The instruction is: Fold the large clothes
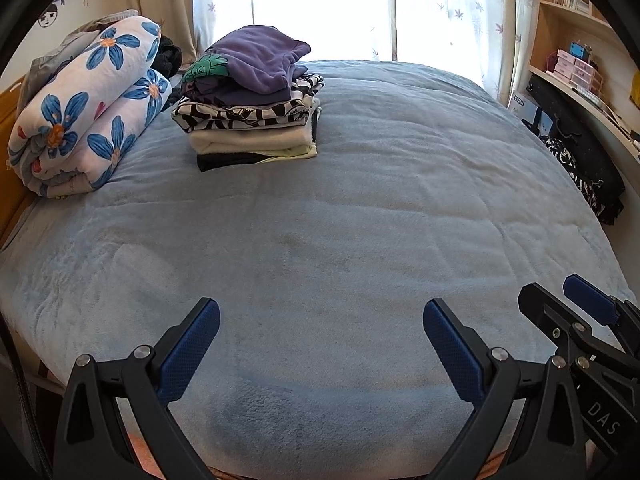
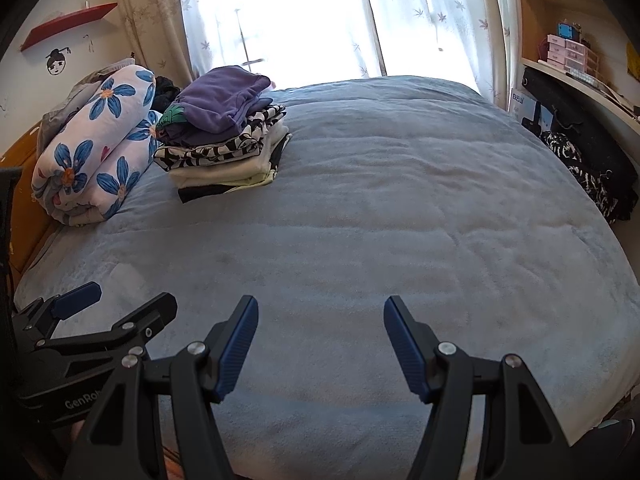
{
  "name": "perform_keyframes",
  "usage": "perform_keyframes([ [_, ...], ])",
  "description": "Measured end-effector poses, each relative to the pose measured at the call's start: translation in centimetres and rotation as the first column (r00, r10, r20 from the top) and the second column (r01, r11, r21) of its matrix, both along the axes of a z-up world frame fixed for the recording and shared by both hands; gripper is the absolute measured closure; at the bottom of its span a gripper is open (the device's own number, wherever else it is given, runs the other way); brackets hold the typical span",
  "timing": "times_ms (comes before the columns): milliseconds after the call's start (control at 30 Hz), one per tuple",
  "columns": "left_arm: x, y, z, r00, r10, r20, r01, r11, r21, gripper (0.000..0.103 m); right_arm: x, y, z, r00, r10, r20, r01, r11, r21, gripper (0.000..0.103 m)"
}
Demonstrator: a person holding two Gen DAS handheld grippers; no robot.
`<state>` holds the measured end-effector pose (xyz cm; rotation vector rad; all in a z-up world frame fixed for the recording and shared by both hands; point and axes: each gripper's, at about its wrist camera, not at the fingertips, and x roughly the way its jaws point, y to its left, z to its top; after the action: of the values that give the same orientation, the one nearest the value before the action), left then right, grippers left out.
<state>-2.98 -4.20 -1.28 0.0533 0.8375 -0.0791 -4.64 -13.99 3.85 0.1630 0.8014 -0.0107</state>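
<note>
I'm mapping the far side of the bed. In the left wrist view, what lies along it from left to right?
Rolled floral quilt → stack of folded clothes → bare blue blanket → dark patterned garment at the right edge → shelves.

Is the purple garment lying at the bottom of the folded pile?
No, the purple garment sits on top of the folded pile.

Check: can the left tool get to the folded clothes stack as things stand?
Probably yes. The left tool is open and empty, and only bare blue blanket lies between it and the folded clothes stack; it would need a long forward reach.
</note>
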Motion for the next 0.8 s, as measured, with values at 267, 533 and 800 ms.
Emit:
perform_keyframes([
  [267,-0.06,-0.04,-0.09,1.000,0.004,-0.003,-0.004,1.000,-0.004,0.002,0.00,-0.03,-0.01,1.000,0.000,0.000,0.000,1.000,-0.001,0.037],
  [533,-0.17,0.01,-0.12,1.000,0.010,-0.010,-0.010,1.000,-0.003,0.002,0.02,-0.06,-0.24,1.000,0.002,-0.004,-0.002,1.000,0.009,0.037],
  [800,-0.16,0.00,-0.08,1.000,0.010,-0.013,-0.010,1.000,-0.005,0.002,0.05,-0.15,-0.22,1.000,0.002,-0.003,-0.002,1.000,0.011,0.037],
])
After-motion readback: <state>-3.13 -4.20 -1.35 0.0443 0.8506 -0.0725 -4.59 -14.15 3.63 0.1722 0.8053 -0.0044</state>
